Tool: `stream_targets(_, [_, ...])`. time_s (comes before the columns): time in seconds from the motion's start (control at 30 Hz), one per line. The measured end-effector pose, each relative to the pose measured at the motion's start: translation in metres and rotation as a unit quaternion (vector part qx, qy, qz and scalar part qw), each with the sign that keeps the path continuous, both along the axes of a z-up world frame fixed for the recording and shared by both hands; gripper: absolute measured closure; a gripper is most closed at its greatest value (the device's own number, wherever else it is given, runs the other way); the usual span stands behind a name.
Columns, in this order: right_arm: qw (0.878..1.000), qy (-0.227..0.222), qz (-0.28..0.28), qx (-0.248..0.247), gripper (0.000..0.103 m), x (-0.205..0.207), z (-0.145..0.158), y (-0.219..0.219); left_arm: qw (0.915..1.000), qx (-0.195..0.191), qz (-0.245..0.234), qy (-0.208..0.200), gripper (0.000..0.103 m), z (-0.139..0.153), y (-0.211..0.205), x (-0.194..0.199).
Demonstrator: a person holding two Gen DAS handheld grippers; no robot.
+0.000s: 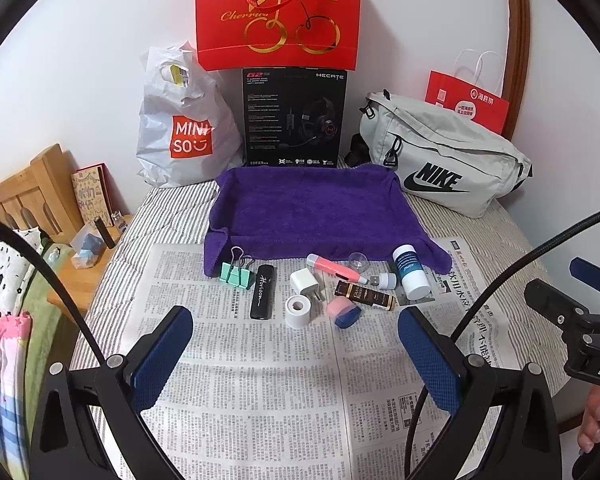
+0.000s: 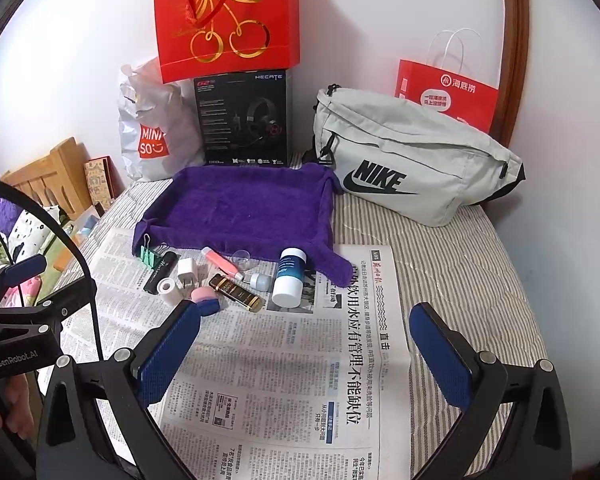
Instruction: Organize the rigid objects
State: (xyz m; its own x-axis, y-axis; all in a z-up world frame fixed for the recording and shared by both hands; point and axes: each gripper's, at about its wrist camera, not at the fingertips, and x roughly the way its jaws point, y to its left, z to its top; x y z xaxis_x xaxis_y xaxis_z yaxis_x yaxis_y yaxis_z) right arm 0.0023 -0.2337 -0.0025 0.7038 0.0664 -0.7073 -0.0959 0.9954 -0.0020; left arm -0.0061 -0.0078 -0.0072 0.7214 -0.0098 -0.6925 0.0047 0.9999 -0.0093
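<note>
Small rigid objects lie on a newspaper [image 1: 260, 380] in front of a purple towel-lined tray [image 1: 316, 212]: a green binder clip [image 1: 236, 274], a black tube [image 1: 262, 292], a white charger [image 1: 304, 282], a white tape roll [image 1: 298, 311], a pink and blue item [image 1: 343, 311], a dark gold-capped bottle [image 1: 364, 295], a pink pen [image 1: 334, 268] and a white and blue bottle [image 1: 410, 276]. My left gripper [image 1: 296, 356] is open and empty, short of them. My right gripper [image 2: 306, 344] is open and empty, over the newspaper [image 2: 300, 380], near the white and blue bottle [image 2: 289, 278].
Behind the tray stand a Miniso bag [image 1: 184, 128], a black headset box [image 1: 296, 116] with a red gift bag [image 1: 278, 12] on top, a grey Nike bag [image 1: 444, 160] and a red paper bag [image 1: 468, 100]. A wooden bedside shelf [image 1: 72, 264] is at left.
</note>
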Motion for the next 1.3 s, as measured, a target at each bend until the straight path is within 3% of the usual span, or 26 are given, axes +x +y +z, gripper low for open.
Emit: stream_targets(1.3, [1.000, 0.000, -0.005, 0.004, 0.000, -0.0036, 0.0010, -0.0073, 1.0000, 0.006, -0.003, 0.000, 0.000, -0.0023, 0.0019, -0.0065])
